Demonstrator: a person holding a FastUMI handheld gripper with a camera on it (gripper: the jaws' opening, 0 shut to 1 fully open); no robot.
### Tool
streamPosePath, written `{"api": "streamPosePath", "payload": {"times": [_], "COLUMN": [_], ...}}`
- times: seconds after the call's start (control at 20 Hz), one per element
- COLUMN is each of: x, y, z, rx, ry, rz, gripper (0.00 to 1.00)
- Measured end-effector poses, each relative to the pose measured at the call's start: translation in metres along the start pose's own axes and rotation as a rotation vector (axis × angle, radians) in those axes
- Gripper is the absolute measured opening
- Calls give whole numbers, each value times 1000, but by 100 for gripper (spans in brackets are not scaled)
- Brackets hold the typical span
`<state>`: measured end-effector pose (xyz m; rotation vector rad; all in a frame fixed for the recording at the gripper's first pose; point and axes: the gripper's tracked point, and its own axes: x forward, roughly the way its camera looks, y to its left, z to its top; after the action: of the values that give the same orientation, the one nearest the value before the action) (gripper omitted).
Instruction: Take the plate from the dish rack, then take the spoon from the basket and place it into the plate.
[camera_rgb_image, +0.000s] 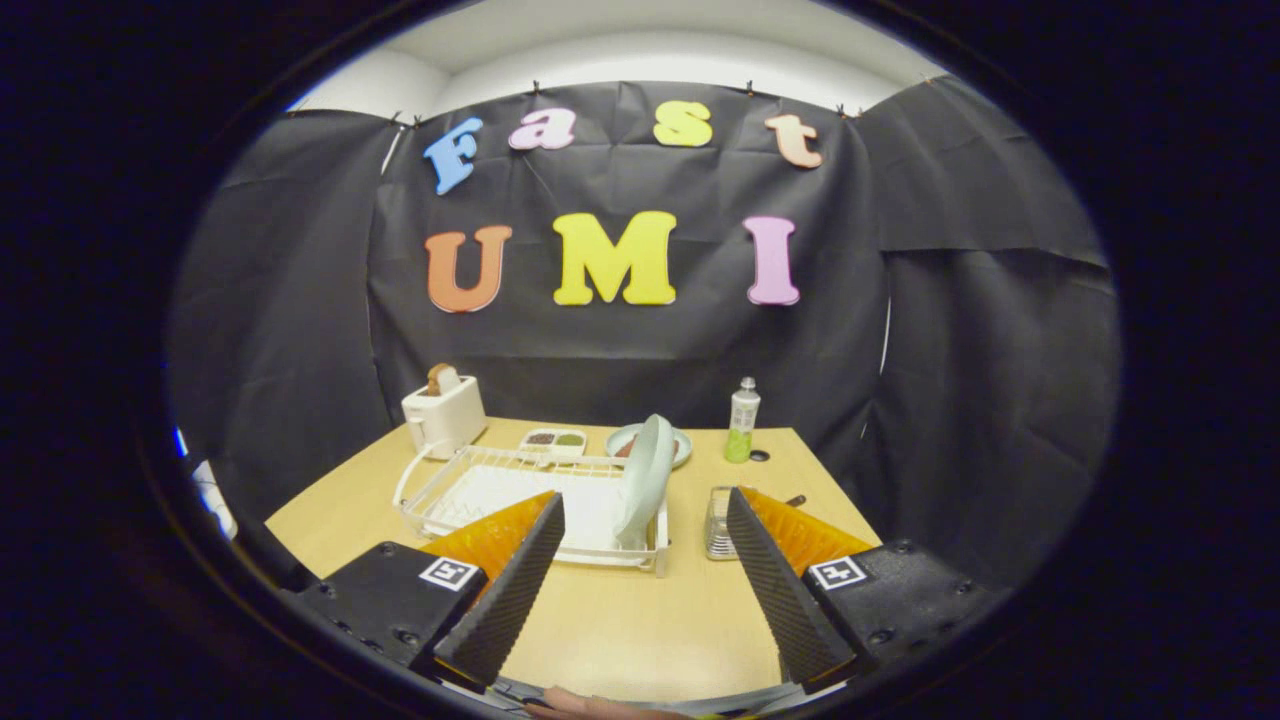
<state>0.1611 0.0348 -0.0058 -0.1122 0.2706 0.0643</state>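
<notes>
A pale green plate (647, 478) stands on edge in the right end of the white wire dish rack (470, 480), beyond my fingers. A small metal mesh basket (718, 522) sits on the table just right of the rack, partly hidden behind my right finger; a dark handle tip (796, 499) pokes out beside it, and I cannot tell if it is the spoon. My gripper (642, 515) is open, held above the near part of the table with nothing between its fingers.
A white toaster (443, 415) with a bread slice stands at the back left. Behind the rack are a small two-part dish (553, 440) and a round plate with food (682, 444). A bottle with green liquid (741, 421) and its dark cap (759, 456) stand at the back right. The wooden table (620, 620) reaches to my fingers.
</notes>
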Motion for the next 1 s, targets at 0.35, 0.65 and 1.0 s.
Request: {"api": "streamPosePath", "payload": {"times": [0.35,0.65,1.0], "x": [117,199,246], "y": [-14,-19,-23], "z": [36,39,43], "rx": [-101,-72,-157], "ry": [267,541,703], "rz": [-45,-95,-219], "gripper": [100,100,85]}}
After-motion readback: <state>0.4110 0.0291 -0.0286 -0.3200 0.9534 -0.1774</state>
